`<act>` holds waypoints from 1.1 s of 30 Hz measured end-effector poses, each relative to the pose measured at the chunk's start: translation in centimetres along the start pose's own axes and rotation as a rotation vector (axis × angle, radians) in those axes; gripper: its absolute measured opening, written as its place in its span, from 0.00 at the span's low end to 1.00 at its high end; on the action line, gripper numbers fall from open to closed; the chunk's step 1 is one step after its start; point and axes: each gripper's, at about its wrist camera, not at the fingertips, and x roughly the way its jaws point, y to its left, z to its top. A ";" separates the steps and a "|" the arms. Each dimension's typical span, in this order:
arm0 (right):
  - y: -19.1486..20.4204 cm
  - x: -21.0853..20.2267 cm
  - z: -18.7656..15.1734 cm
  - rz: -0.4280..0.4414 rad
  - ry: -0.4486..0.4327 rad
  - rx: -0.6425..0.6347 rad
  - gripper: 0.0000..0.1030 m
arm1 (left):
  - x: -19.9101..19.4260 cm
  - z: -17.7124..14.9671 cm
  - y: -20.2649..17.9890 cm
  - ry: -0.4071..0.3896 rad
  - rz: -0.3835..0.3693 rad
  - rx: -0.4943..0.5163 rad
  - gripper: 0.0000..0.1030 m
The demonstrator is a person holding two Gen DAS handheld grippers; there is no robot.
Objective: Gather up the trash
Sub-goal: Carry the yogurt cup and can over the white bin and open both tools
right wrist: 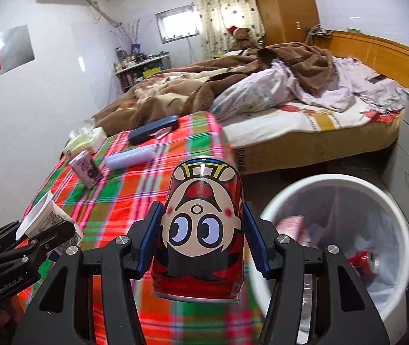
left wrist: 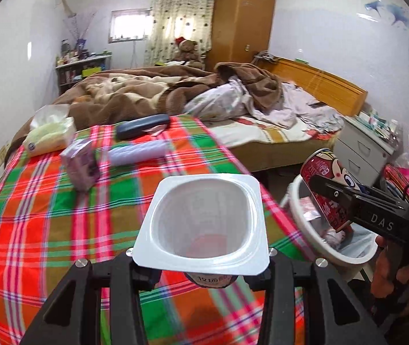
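An empty white yogurt cup [left wrist: 204,224] is clamped upright between the jaws of the left gripper [left wrist: 201,261], above the plaid tablecloth [left wrist: 46,230]. A red cartoon can [right wrist: 203,227] is gripped, print inverted, by the right gripper [right wrist: 201,241], beside the rim of the white trash bin [right wrist: 377,184]. A purple carton [left wrist: 80,166] is seen standing on the cloth.

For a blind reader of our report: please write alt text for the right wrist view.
The right gripper holds a red cartoon can upside down between its jaws, over a plaid tablecloth, beside a white trash bin. An unmade bed lies behind.
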 end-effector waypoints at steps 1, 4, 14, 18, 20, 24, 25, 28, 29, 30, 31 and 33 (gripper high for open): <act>-0.6 -0.3 -0.1 -0.008 -0.005 0.005 0.55 | 0.2 0.1 -0.7 0.000 -0.008 0.012 0.42; -2.1 -0.9 -0.2 -0.034 -0.010 0.022 0.55 | 0.9 0.5 -2.8 0.005 -0.040 0.038 0.42; -7.7 -3.1 -1.1 -0.139 -0.015 0.075 0.55 | 4.7 1.3 -10.6 0.052 -0.163 0.124 0.42; -10.0 -3.2 -1.4 -0.179 0.008 0.093 0.55 | 6.5 1.5 -13.3 0.084 -0.228 0.141 0.42; -11.0 -2.9 -1.6 -0.193 0.027 0.105 0.55 | 7.6 1.5 -14.6 0.105 -0.240 0.159 0.42; -12.9 -2.3 -2.2 -0.228 0.058 0.122 0.55 | 9.5 1.0 -16.6 0.144 -0.262 0.174 0.42; -13.2 -2.1 -2.3 -0.229 0.068 0.123 0.55 | 10.0 0.9 -16.9 0.158 -0.266 0.175 0.42; -14.1 -1.1 -2.6 -0.235 0.108 0.120 0.55 | 11.4 0.7 -17.8 0.186 -0.276 0.178 0.42; -14.3 -0.9 -2.7 -0.236 0.118 0.118 0.55 | 11.7 0.6 -18.2 0.184 -0.270 0.185 0.42; -14.5 -0.6 -2.8 -0.235 0.127 0.119 0.55 | 11.7 0.7 -18.3 0.181 -0.271 0.189 0.42; -14.8 -0.6 -2.9 -0.233 0.130 0.119 0.55 | 11.9 0.6 -18.4 0.182 -0.278 0.192 0.43; -15.0 -0.4 -3.0 -0.237 0.146 0.115 0.55 | 12.4 0.6 -18.5 0.198 -0.265 0.189 0.50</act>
